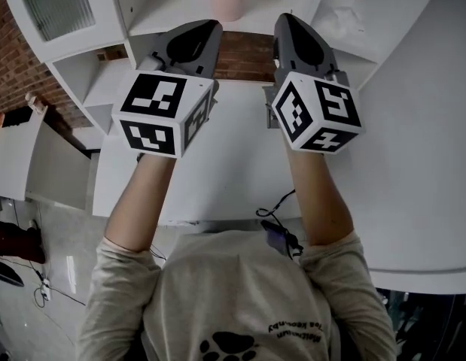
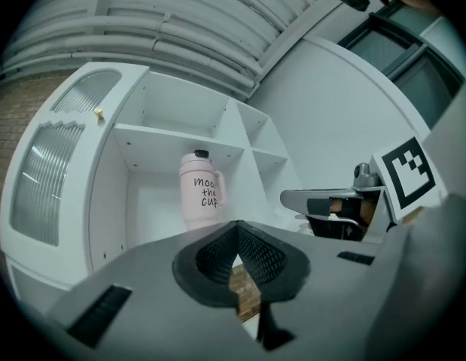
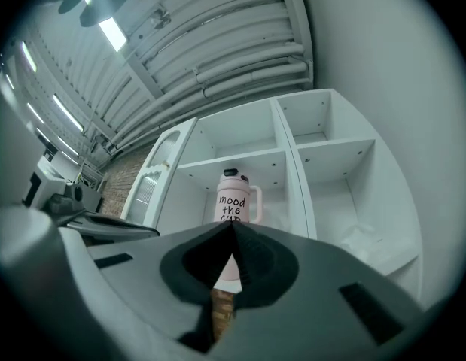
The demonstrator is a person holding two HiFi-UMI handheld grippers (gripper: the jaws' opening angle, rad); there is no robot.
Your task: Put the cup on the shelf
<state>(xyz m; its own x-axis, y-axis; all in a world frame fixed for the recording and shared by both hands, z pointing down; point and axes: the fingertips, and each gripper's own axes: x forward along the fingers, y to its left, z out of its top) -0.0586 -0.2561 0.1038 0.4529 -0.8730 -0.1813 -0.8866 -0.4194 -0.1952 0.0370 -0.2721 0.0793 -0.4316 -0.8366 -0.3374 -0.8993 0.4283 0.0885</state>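
Bare forearms (image 1: 138, 194) reach forward side by side; the grey, marker-cubed left gripper (image 1: 199, 34) and right gripper (image 1: 294, 32) have jaws closed, empty.

Place: seemed a lab-like workroom | ceiling pipes (image 3: 217, 66) ran exposed across top | bare brick wall (image 1: 10, 59) stood upper left

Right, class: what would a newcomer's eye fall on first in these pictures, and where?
A pink cup lettered "mood the cup" stands upright in the white shelf unit, in its middle column, lower compartment. Nearer, black-and-white marker cubes ride on the left hand-held gripper and right hand-held gripper, both shut and empty.
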